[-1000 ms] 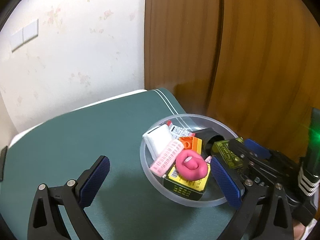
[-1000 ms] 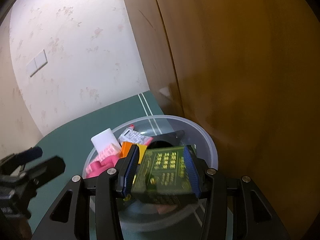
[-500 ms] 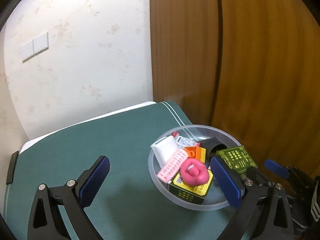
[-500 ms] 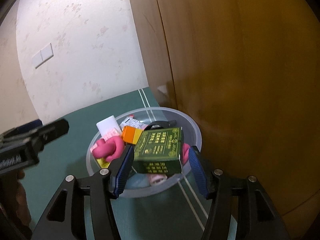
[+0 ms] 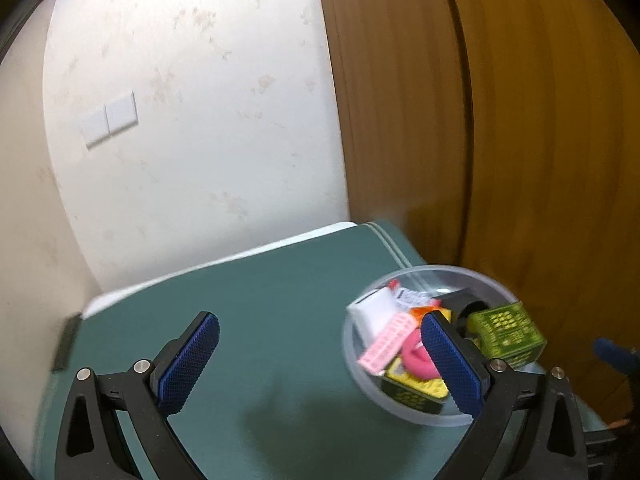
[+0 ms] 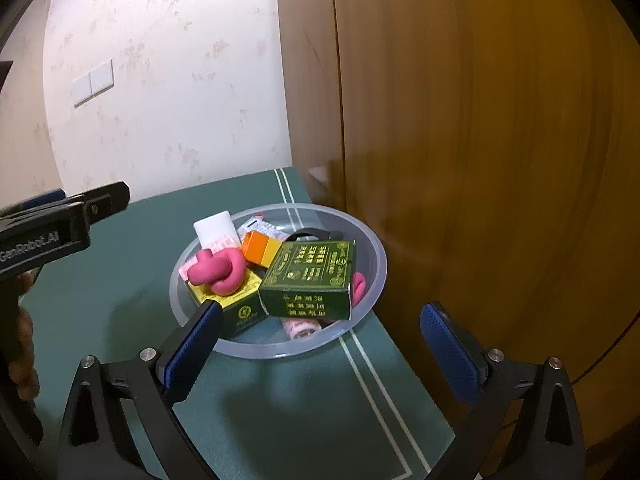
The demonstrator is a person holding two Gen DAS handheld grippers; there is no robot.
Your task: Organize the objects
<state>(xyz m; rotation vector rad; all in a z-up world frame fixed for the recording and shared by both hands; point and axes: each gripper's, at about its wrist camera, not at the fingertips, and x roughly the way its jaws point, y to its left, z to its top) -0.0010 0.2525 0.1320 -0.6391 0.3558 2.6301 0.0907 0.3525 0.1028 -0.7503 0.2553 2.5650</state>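
A clear plastic bowl (image 6: 376, 264) stands on the green table near the wooden wall; it also shows in the left wrist view (image 5: 496, 284). In it lie a dark green box (image 6: 312, 280), a pink ring toy (image 6: 218, 270), a yellow-green box (image 6: 240, 300), an orange block (image 6: 260, 248), a white block (image 6: 214, 226) and a pink roller (image 5: 386, 346). The green box (image 5: 506, 334) rests on top of the pile. My right gripper (image 6: 320, 344) is open and empty, in front of the bowl. My left gripper (image 5: 320, 360) is open and empty, left of the bowl.
The green table mat (image 6: 120, 280) has white border lines and ends close to the wooden wardrobe (image 6: 500, 140) on the right. A pale flowered wall (image 5: 192, 120) with a light switch stands behind the table. The left gripper's body (image 6: 44, 232) shows at the left of the right wrist view.
My right gripper has let go of the dark green box, which now lies in the bowl, and has opened wide and drawn back. My left gripper has pulled back and up, still open.
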